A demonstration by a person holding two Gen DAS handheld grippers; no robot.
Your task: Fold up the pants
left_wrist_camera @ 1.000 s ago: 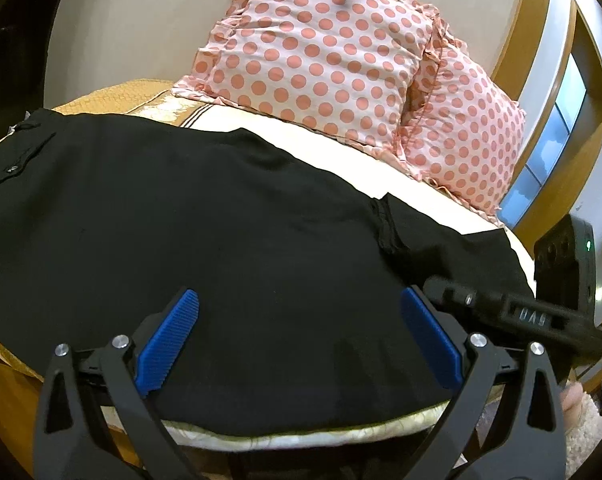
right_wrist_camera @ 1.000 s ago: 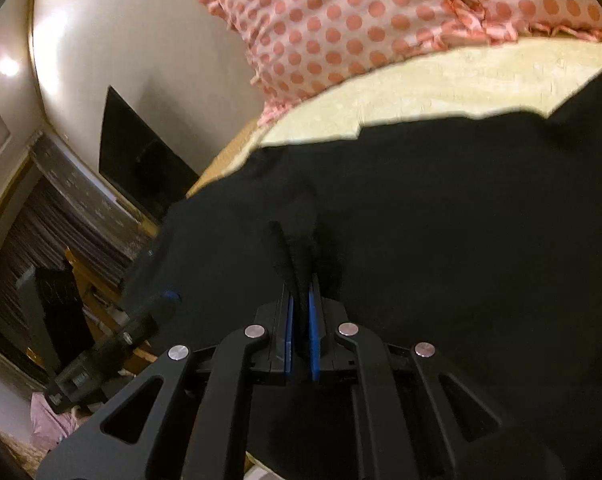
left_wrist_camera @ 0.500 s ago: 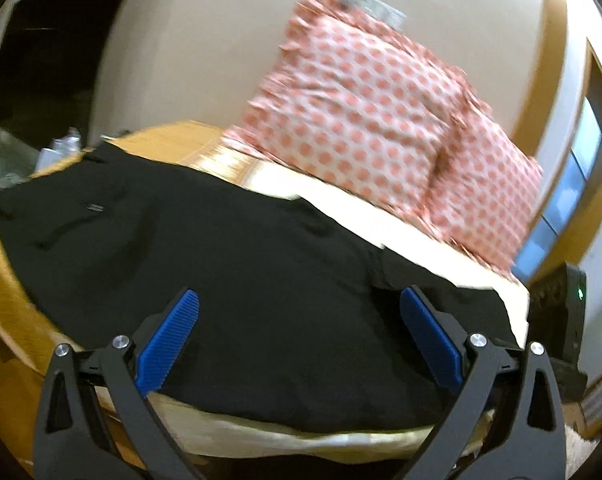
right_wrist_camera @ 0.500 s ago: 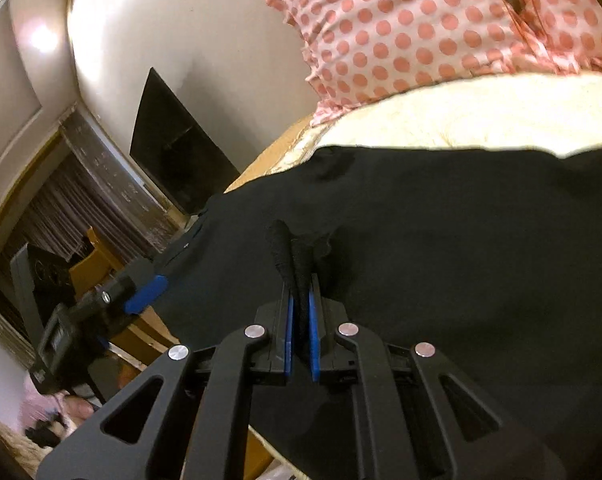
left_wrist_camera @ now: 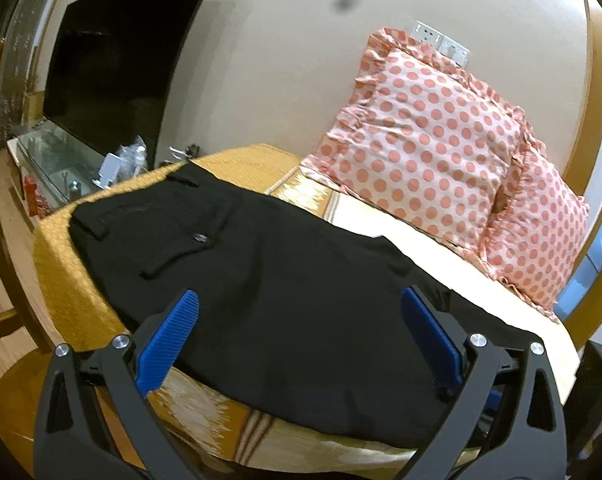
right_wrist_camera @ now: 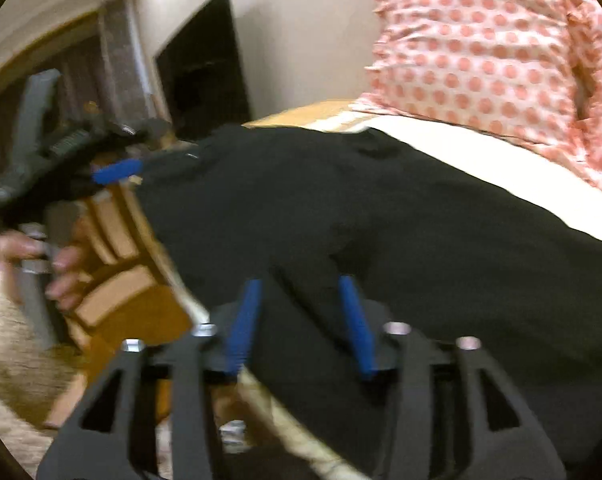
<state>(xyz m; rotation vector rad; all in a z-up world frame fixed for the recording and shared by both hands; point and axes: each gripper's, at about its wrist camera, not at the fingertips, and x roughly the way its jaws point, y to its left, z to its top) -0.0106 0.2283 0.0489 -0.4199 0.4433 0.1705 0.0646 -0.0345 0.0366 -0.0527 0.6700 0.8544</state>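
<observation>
Left view: left gripper (left_wrist_camera: 299,336) spread wide above black pants (left_wrist_camera: 285,280); right view alone shows right gripper (right_wrist_camera: 301,320) opening, fabric unpinched.

Two pink dotted pillows (left_wrist_camera: 429,148) against the wall at upper right. Dark television (left_wrist_camera: 117,60) at upper left, glass shelf (left_wrist_camera: 57,160) beneath. Yellow bedspread (left_wrist_camera: 61,252) at left.

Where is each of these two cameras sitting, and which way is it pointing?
Left wrist: rides on the left hand-held gripper, looking along its wide-open fingers over the black pants toward the dotted pillows and the dark screen.
Right wrist: rides on the right hand-held gripper, jaws opening just above the pants, facing the pillows; a hand holding the left gripper shows at left.
Shared: pants, pillows, screen.
</observation>
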